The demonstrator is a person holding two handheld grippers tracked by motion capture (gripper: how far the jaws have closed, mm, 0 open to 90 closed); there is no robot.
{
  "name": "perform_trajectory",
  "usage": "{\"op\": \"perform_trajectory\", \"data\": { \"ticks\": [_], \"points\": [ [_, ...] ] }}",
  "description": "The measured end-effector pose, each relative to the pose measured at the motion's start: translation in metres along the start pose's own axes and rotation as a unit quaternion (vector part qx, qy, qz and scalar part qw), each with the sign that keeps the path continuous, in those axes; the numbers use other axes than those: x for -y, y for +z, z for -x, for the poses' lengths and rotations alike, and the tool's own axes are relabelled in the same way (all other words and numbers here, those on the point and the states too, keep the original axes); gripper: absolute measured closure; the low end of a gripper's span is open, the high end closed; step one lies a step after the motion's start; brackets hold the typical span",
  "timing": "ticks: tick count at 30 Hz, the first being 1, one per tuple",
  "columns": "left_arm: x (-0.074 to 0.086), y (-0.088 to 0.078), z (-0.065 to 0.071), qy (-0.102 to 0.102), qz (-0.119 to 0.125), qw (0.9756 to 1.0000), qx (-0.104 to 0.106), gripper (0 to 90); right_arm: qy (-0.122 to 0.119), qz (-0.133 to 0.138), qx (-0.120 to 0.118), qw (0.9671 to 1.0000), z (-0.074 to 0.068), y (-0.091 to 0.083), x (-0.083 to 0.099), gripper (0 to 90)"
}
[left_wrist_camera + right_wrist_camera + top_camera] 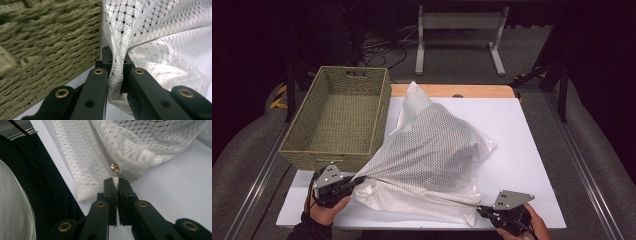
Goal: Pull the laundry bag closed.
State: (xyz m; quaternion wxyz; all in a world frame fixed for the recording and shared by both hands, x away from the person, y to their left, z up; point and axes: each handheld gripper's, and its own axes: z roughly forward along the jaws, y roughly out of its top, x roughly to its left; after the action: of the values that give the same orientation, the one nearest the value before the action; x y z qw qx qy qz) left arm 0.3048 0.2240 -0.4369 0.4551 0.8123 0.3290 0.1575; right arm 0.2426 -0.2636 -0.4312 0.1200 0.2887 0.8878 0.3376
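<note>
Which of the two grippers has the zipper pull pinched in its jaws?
The right gripper: it clamps the zipper pull, while the left gripper grips plain mesh bag fabric.

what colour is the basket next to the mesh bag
Olive green woven basket; the weave shows best in the left gripper view.

Woven basket point(343, 117) sits on table's far-left, empty, long side running near to far. White sheet point(522, 150) covers tabletop; bare wood strip point(462, 90) at far edge. White metal stand point(459, 35) on floor beyond, cables point(382, 47) left of it.
</note>
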Motion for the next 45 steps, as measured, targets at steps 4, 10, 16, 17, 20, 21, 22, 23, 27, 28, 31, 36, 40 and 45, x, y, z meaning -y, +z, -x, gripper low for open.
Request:
{"op": "perform_trajectory", "data": {
  "ticks": [4,10,16,17,20,21,22,23,27,28,31,36,40,45],
  "points": [
    [0.004,0.001,0.002,0.012,-0.001,0.9999,-0.007,78.4,0.001,0.015,0.016,0.9998,0.002,-0.002,0.001,85.0],
    [0.005,0.003,0.009,0.029,0.002,0.9995,0.011,66.7,0.005,0.025,0.026,0.9993,0.006,-0.003,0.004,83.7],
    [0.007,-0.001,0.014,0.034,0.01,0.9994,0.003,42.8,0.013,0.037,0.037,0.9986,0.008,-0.007,0.003,74.9],
    [0.007,-0.004,0.016,0.044,0.014,0.9989,-0.006,40.1,0.013,0.045,0.038,0.9982,0.008,-0.008,0.003,72.2],
    [0.006,-0.01,0.019,0.048,0.027,0.9985,-0.004,33.5,0.013,0.051,0.043,0.9977,0.008,-0.01,0.002,70.1],
    [0.005,-0.012,0.02,0.049,0.032,0.9983,-0.006,30.5,0.013,0.055,0.046,0.9973,0.008,-0.011,0.001,69.2],
    [0.004,-0.014,0.021,0.049,0.037,0.9981,-0.008,27.3,0.012,0.059,0.049,0.997,0.008,-0.012,0.001,67.7],
    [0.003,-0.016,0.021,0.048,0.043,0.9979,-0.005,24.2,0.011,0.061,0.052,0.9967,0.009,-0.012,0.0,66.8],
    [0.001,-0.023,0.02,0.045,0.055,0.9974,-0.004,18.1,0.002,0.08,0.064,0.9947,0.013,-0.015,-0.004,61.4],
    [0.0,-0.026,0.019,0.045,0.059,0.9972,-0.008,17.4,0.002,0.085,0.069,0.994,0.015,-0.016,-0.005,60.6],
    [-0.002,-0.032,0.017,0.047,0.071,0.9963,-0.017,16.6,0.003,0.1,0.088,0.9911,0.022,-0.018,-0.008,54.6],
    [-0.001,-0.036,0.013,0.049,0.062,0.9959,-0.045,16.1,0.005,0.12,0.123,0.9851,0.035,-0.022,-0.011,45.6],
    [0.006,-0.032,0.001,0.04,0.042,0.9959,-0.07,14.6,-0.004,0.125,0.17,0.9774,0.049,-0.021,-0.01,38.8],
    [0.015,-0.026,-0.009,0.04,0.011,0.9945,-0.096,14.4,0.008,0.134,0.22,0.9661,0.069,-0.014,-0.001,32.2]
  ]
}}
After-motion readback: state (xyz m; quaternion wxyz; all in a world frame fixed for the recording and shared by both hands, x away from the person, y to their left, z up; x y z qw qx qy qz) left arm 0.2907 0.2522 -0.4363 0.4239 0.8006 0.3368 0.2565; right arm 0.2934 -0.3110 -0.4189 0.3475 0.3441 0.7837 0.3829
